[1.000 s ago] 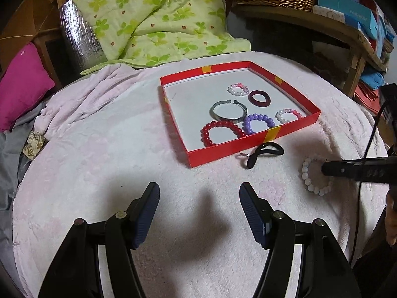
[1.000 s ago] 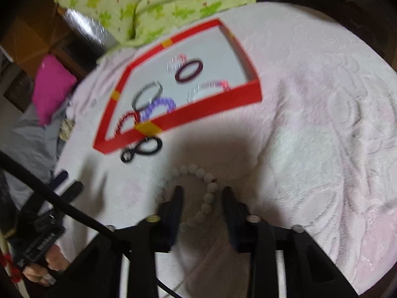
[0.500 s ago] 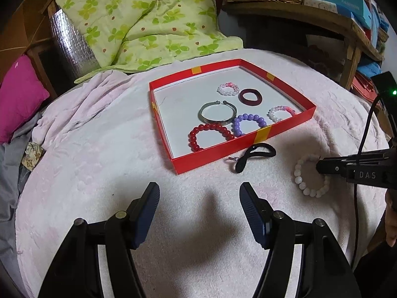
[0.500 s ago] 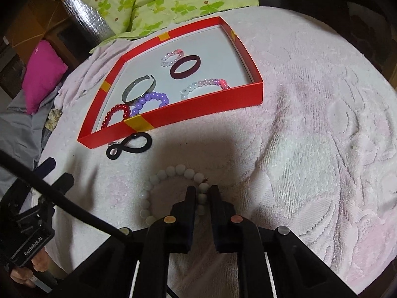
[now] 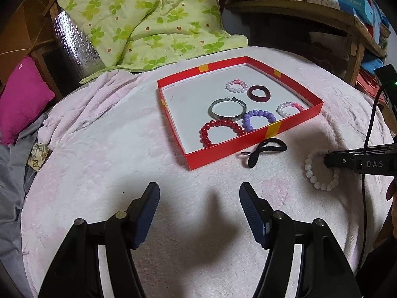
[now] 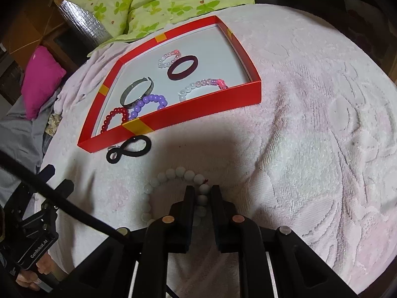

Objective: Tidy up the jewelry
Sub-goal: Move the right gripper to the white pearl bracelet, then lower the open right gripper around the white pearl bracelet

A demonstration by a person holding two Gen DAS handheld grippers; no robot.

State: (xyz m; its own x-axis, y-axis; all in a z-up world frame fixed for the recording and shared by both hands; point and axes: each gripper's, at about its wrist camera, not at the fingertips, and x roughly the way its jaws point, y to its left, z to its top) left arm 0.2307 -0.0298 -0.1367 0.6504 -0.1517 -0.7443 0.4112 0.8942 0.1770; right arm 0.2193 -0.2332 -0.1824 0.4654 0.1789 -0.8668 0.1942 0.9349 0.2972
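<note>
Pink terry covers the surface (image 5: 99,173), and over it we hold our left tongs (image 5: 199,198) wide open and empty, ready in reserve. Rightward sits the red tray (image 5: 211,152) collecting sorted bracelets, with the black hair tie (image 5: 269,149) just outside its front wall. Farthest right, our right tongs (image 6: 202,193) pinch the white bead bracelet (image 6: 173,173), lying on the surface near the tray, presumably to carry it in.

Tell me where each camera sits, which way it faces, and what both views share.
Left wrist: sits behind the open left gripper, hovering over the pink blanket, facing the red tray; the right gripper enters from the right.
Right wrist: sits behind the right gripper, shut on the white bead bracelet, facing the tray's near wall; a hand shows lower left.
Shared: tray, bracelet, black hair tie.
</note>
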